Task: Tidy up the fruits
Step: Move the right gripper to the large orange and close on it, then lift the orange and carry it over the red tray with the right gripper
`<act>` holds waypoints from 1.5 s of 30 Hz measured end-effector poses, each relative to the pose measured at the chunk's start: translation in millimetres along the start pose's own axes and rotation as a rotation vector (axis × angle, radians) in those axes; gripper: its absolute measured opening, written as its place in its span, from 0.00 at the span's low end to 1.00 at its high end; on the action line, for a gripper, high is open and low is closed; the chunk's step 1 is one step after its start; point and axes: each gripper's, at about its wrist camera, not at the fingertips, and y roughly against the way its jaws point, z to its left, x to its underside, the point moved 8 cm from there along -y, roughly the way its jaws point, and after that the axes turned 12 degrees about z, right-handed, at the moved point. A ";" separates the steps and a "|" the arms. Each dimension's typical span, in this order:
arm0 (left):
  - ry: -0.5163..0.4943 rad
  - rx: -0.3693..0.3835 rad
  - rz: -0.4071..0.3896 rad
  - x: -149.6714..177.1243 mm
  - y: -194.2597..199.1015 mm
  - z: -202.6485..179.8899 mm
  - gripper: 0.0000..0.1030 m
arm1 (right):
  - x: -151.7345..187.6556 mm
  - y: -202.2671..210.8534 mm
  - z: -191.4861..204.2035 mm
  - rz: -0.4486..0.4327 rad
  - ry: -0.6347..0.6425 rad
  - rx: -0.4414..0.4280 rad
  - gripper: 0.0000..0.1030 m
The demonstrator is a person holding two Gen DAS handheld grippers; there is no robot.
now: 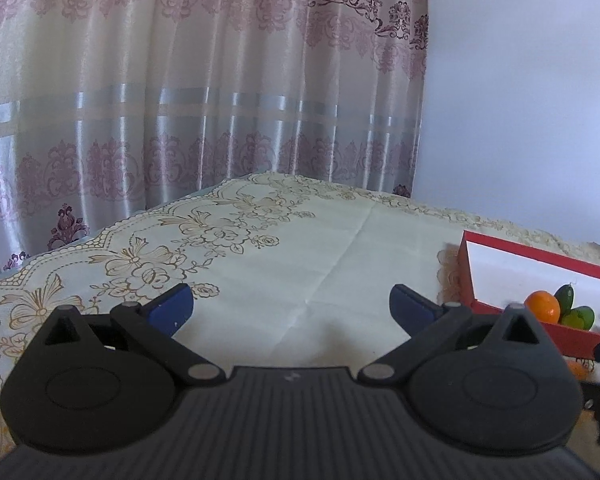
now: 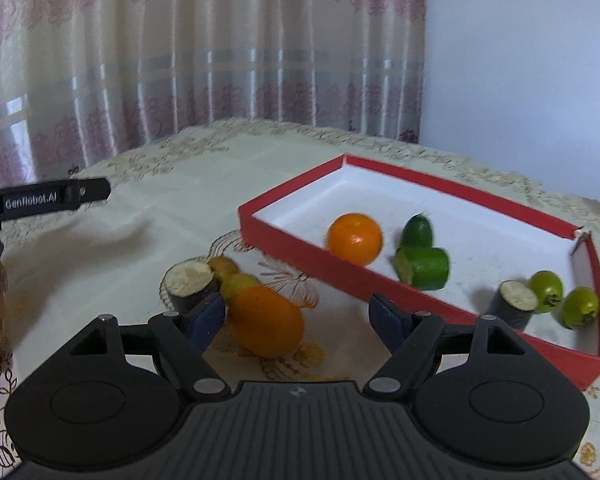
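A red box with a white inside (image 2: 292, 240) lies on the table. In it are an orange (image 2: 355, 238), two green cucumber pieces (image 2: 422, 267), a dark sugarcane piece (image 2: 514, 308) and two small green fruits (image 2: 564, 300). On the cloth beside the box lie a second orange (image 2: 266, 320), a sugarcane piece (image 2: 189, 282) and two small brownish fruits (image 2: 232, 274). My right gripper (image 2: 296, 316) is open just above and around that orange. My left gripper (image 1: 290, 306) is open and empty over bare cloth; the box (image 1: 470, 280) and orange (image 1: 543, 307) show at its right.
A floral cream tablecloth (image 1: 260, 248) covers the table. A patterned curtain (image 1: 180, 80) hangs behind, with a white wall (image 1: 520, 100) at the right. The left gripper's body (image 2: 40, 200) and a hand show at the far left of the right wrist view.
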 end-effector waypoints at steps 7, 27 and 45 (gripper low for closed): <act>-0.005 -0.005 0.009 1.3 -1.3 -0.5 1.00 | 0.7 -13.2 8.1 0.032 0.004 -0.068 0.40; -0.018 -0.025 0.023 4.6 -5.9 -2.0 1.00 | -11.1 57.1 -24.6 -0.119 -0.058 -0.010 0.39; -0.053 -0.050 0.039 7.2 -10.6 -5.8 1.00 | -36.3 59.1 -153.4 -0.183 -0.208 0.211 0.39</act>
